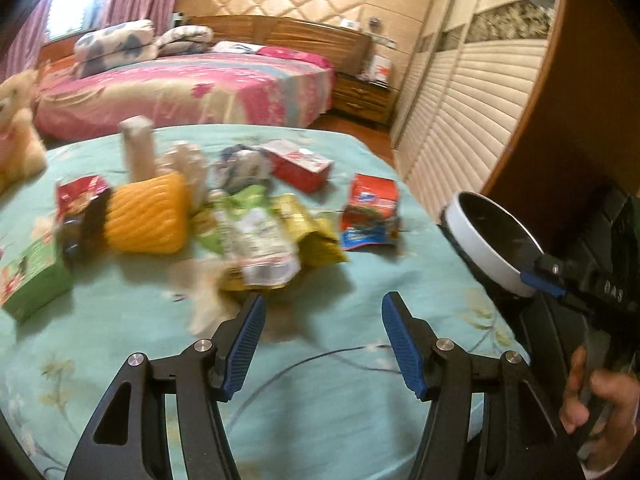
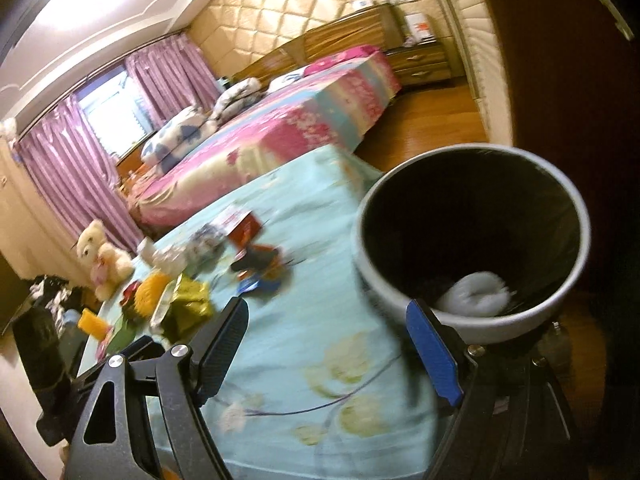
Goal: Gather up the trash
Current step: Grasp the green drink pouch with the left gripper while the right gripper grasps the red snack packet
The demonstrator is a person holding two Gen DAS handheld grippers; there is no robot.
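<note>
while the left gripper point(image 1: 323, 344) hovers low over the pale turquoise floral bedsheet point(image 1: 340, 412), its blue-padded jaws stand wide apart with nothing between them. just ahead of its fingertips lies the trash pile: a crumpled green-and-white snack wrapper point(image 1: 256, 236) overlapping a yellow-green foil bag point(image 1: 316, 236), both blurred. a red-and-blue torn packet point(image 1: 370, 214) lies apart to the right, a red carton point(image 1: 302, 166) beyond it, a ribbed orange-yellow object point(image 1: 148, 216) to the left, and a green box point(image 1: 30, 276) near the left edge.

right gripper point(image 2: 332, 344): jaws spread in its own view, yet in the left view one blue pad point(image 1: 542, 282) sits against the rim; whether it grips, cannot tell. the white round bin with black liner point(image 2: 576, 216) is beside the bed's right edge, tilted toward the camera, a white crumpled wad point(image 2: 476, 294) inside. a cream plush bear point(image 2: 102, 258) sits at the far side.
</note>
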